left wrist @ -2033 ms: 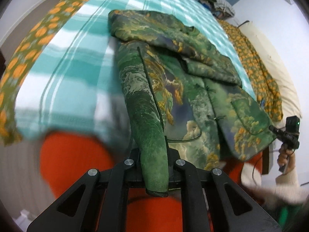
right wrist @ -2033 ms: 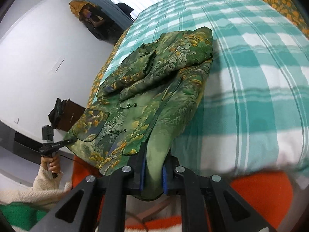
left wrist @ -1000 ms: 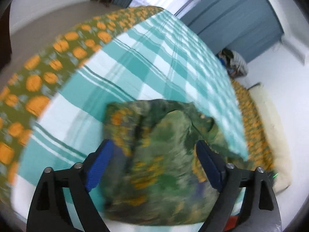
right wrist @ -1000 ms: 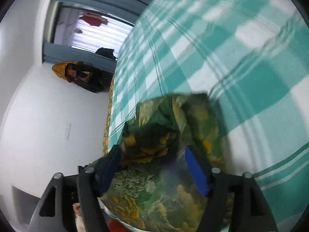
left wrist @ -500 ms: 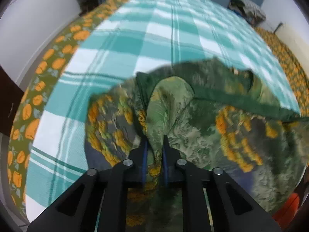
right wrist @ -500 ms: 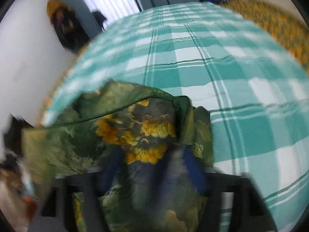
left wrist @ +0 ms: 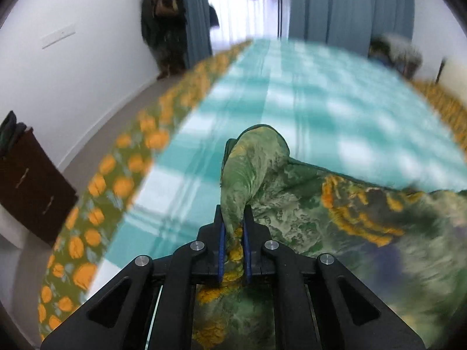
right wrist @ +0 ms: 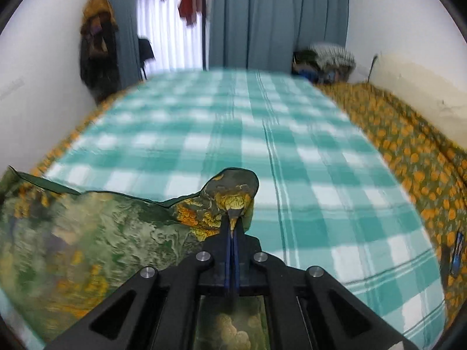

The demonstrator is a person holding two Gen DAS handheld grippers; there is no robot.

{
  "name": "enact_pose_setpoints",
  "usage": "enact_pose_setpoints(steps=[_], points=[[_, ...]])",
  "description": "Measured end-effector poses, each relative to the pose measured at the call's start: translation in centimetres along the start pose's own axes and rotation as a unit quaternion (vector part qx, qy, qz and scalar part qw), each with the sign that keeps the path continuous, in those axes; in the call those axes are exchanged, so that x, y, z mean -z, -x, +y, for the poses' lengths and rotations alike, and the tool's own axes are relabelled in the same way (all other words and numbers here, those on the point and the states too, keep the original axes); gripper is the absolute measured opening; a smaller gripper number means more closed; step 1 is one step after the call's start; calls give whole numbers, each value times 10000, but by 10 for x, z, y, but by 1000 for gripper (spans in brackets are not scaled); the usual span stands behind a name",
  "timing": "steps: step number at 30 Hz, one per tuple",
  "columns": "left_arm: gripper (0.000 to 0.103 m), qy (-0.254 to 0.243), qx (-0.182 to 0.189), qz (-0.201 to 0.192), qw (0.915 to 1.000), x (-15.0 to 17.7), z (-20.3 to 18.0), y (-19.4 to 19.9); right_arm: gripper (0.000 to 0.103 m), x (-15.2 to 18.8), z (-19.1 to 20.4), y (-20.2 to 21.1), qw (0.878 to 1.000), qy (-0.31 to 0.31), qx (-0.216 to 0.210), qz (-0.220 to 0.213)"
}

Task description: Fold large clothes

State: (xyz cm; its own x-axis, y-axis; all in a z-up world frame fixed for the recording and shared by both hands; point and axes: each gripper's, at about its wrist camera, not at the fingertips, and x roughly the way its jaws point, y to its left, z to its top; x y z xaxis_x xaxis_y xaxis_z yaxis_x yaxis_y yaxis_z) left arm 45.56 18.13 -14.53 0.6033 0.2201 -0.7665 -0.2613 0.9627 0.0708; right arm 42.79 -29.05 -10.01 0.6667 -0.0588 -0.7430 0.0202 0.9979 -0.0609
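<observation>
A green jacket [left wrist: 306, 218] with orange and yellow flowers lies on a bed under a teal and white checked cover [left wrist: 292, 102]. My left gripper [left wrist: 233, 227] is shut on a bunched fold at the jacket's left end, which humps up in front of the jaws. My right gripper [right wrist: 232, 227] is shut on a thin fold at the jacket's right end [right wrist: 230, 195]. From there the jacket [right wrist: 102, 233] spreads out to the left of the right gripper, blurred by motion. The fingertips are hidden in the cloth.
An orange-flowered bedspread [left wrist: 116, 180] hangs at the bed's left side and another stretch of bedspread [right wrist: 408, 145] at the right. A dark wooden cabinet [left wrist: 26, 180] stands on the left. Grey-blue curtains [right wrist: 262, 20] and hanging clothes [left wrist: 163, 14] are beyond the bed. A pile of laundry [right wrist: 324, 61] sits far right.
Both grippers stood open over the folded jacket a second ago. Each has since shut on a fold of it, swung to face the far end of the bed, and the jacket now stretches between them.
</observation>
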Motion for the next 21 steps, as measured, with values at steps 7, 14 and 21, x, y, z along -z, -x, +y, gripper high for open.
enact_pose_setpoints(steps=[7, 14, 21], points=[[14, 123, 112, -176, 9997, 65, 5, -42, 4, 91, 6, -81, 9985, -45, 84, 541], [15, 329, 325, -230, 9987, 64, 11, -51, 4, 99, 8, -77, 9994, -161, 104, 293], [19, 317, 278, -167, 9990, 61, 10, -45, 5, 94, 5, -80, 9995, -236, 56, 210]])
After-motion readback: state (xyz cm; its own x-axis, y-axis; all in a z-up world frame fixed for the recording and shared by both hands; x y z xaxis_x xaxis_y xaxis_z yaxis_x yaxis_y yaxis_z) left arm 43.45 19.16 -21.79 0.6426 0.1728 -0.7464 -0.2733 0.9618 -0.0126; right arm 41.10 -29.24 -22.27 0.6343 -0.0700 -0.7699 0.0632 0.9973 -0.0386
